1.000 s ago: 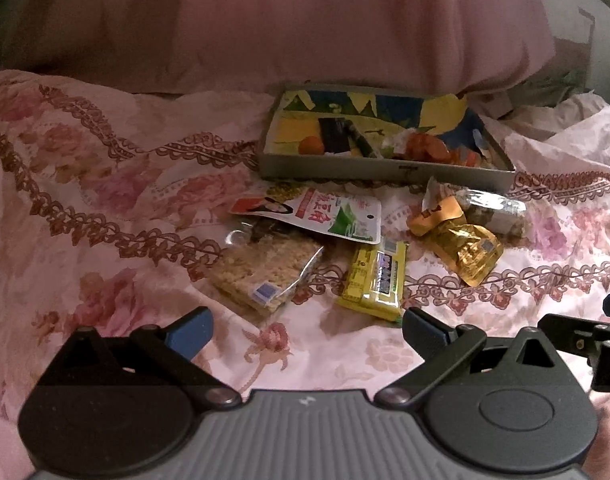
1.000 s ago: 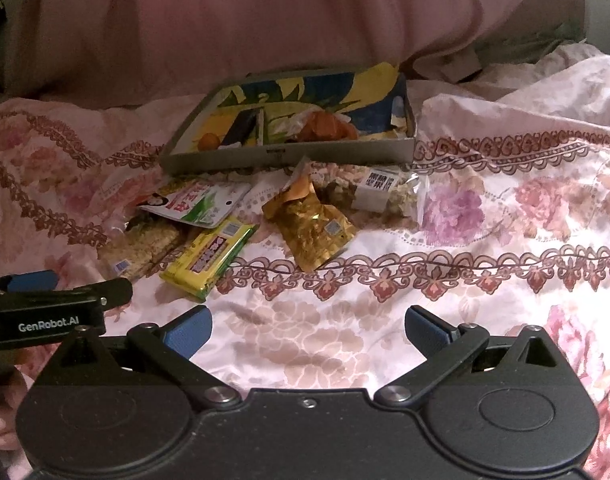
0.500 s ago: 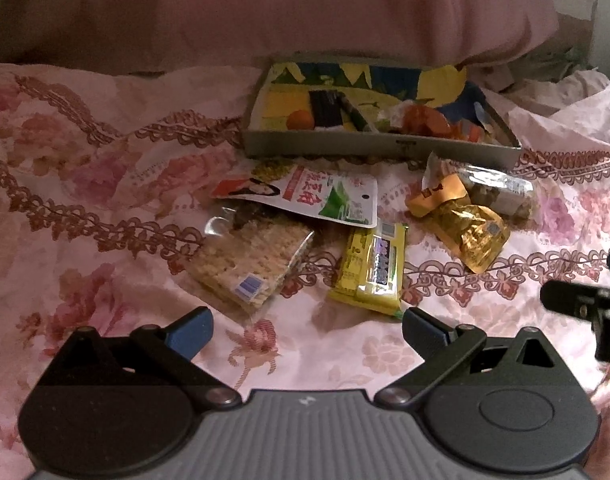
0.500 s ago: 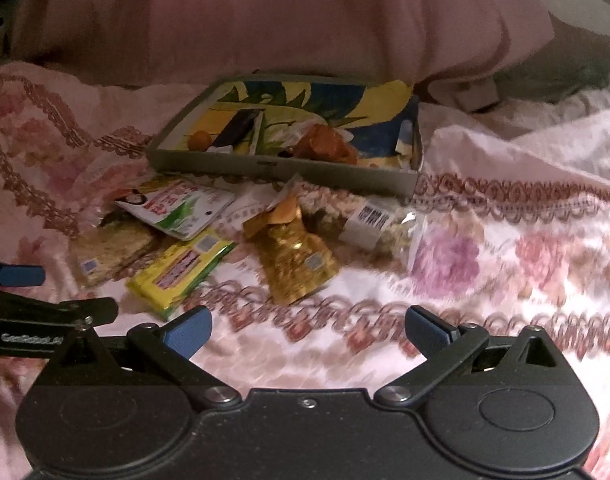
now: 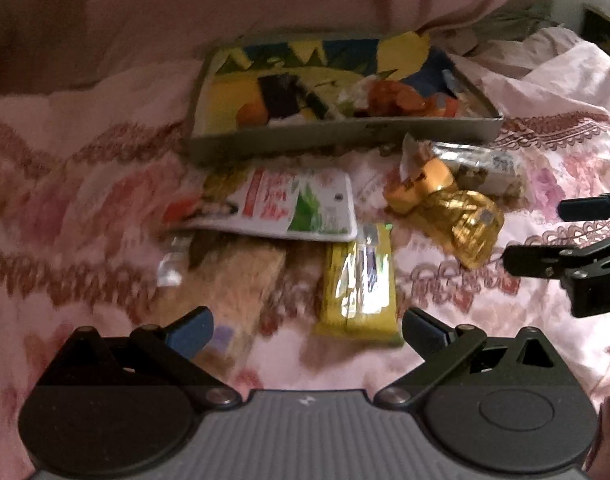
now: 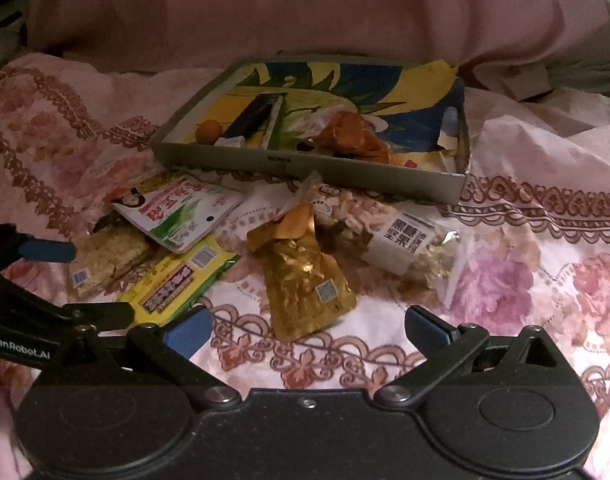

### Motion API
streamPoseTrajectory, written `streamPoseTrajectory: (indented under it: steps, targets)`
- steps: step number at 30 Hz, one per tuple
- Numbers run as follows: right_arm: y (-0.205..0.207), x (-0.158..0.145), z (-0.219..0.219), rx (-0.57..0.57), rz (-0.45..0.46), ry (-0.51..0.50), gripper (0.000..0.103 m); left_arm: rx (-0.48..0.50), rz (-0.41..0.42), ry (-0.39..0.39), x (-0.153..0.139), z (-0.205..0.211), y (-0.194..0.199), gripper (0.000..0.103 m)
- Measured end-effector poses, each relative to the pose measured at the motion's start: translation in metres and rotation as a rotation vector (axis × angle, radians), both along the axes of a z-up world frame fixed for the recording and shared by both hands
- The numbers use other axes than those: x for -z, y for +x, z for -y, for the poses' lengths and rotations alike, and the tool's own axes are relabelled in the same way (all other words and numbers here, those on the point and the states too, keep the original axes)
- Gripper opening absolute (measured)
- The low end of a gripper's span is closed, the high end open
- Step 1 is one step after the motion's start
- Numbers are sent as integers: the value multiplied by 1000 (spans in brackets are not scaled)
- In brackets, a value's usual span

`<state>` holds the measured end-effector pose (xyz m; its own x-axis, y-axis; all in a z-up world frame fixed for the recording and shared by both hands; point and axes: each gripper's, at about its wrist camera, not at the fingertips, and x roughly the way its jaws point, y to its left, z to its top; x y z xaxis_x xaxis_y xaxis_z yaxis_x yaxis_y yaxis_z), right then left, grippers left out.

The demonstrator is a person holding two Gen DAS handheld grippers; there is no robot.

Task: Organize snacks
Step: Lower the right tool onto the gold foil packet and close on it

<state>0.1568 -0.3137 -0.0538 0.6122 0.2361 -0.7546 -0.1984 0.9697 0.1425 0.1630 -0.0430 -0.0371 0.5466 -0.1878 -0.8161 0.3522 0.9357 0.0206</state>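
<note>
Several snack packets lie on a pink floral bedspread in front of a shallow grey box [image 5: 345, 136] [image 6: 305, 168] with a colourful lining and a few snacks inside. My left gripper [image 5: 307, 328] is open, just short of a yellow packet [image 5: 359, 284] [image 6: 181, 284] and a clear cracker pack [image 5: 233, 280] [image 6: 105, 256]. My right gripper [image 6: 307, 328] is open, close to a gold foil packet [image 6: 305, 280] [image 5: 457, 220]. A white and green packet [image 5: 289, 204] [image 6: 177, 208] and a clear nut pack [image 6: 401, 240] [image 5: 477, 168] lie nearer the box.
A large pink pillow [image 6: 305, 8] rises behind the box. The right gripper's fingers [image 5: 545, 260] show at the right edge of the left wrist view, and the left gripper's fingers [image 6: 93, 314] at the left edge of the right wrist view. Rumpled bedding [image 6: 545, 140] lies to the right.
Both grippers have moved forward and down toward the packets, which now look larger. Both stay open and empty. The left wrist view is blurred by motion.
</note>
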Motion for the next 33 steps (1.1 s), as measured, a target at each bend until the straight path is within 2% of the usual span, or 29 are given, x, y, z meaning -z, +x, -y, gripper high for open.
streamPoseTrajectory:
  steps: [7, 15, 20, 26, 29, 33]
  targets:
    - [22, 10, 7, -3, -34, 19, 102, 100, 11, -7, 12, 18, 17, 103]
    - [44, 22, 6, -15, -46, 36, 102, 160, 25, -1, 23, 28, 19, 103]
    - [56, 32, 9, -1, -93, 95, 98, 202, 36, 23, 27, 34, 14, 103]
    - [61, 37, 7, -2, -97, 103, 92, 222, 33, 42, 33, 38, 14, 103]
    - [62, 37, 5, -13, -96, 110, 88, 210, 26, 35, 34, 37, 16, 103]
    - [60, 35, 1, -36, -91, 107, 72, 200, 19, 18, 34, 34, 18, 102]
